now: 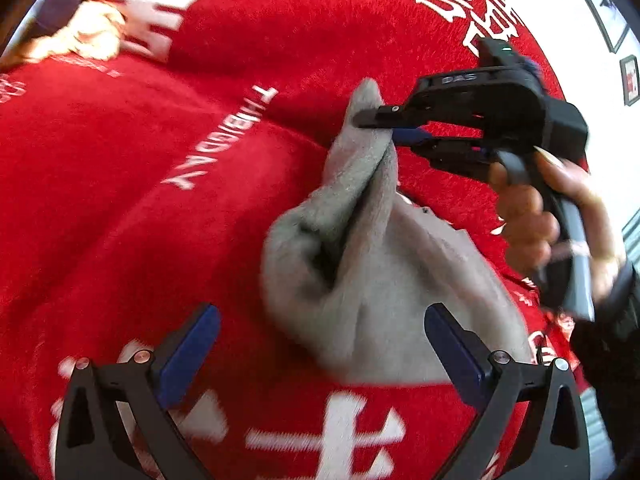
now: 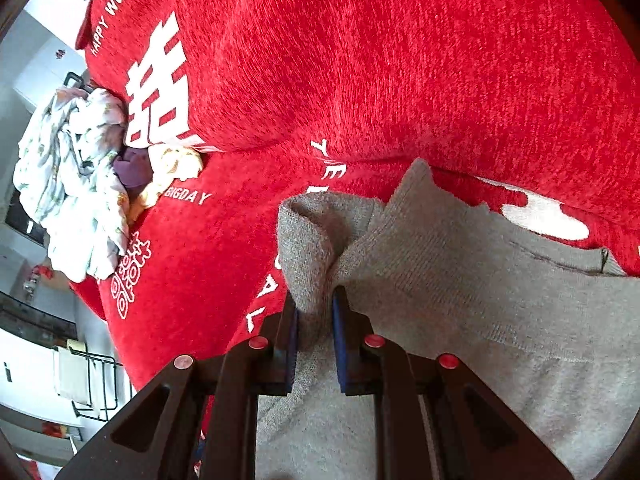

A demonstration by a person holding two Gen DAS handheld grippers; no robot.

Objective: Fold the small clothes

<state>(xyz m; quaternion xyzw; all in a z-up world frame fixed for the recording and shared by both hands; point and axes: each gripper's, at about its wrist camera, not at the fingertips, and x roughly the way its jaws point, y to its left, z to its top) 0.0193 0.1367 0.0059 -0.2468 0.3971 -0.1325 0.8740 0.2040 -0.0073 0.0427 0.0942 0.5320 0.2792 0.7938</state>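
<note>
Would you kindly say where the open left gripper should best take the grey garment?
Take the grey garment at its flat near edge, coming from above. It lies just ahead of the left gripper, clear of the bunched fold held by the right gripper.

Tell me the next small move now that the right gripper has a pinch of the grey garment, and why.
Probably carry the right gripper across, laying the pinched fold over the rest of the grey garment. Its jaws are shut on a raised bunch of cloth, lifted off the red blanket, while the left gripper stands open and holds nothing, so the right alone controls the fold.
</note>
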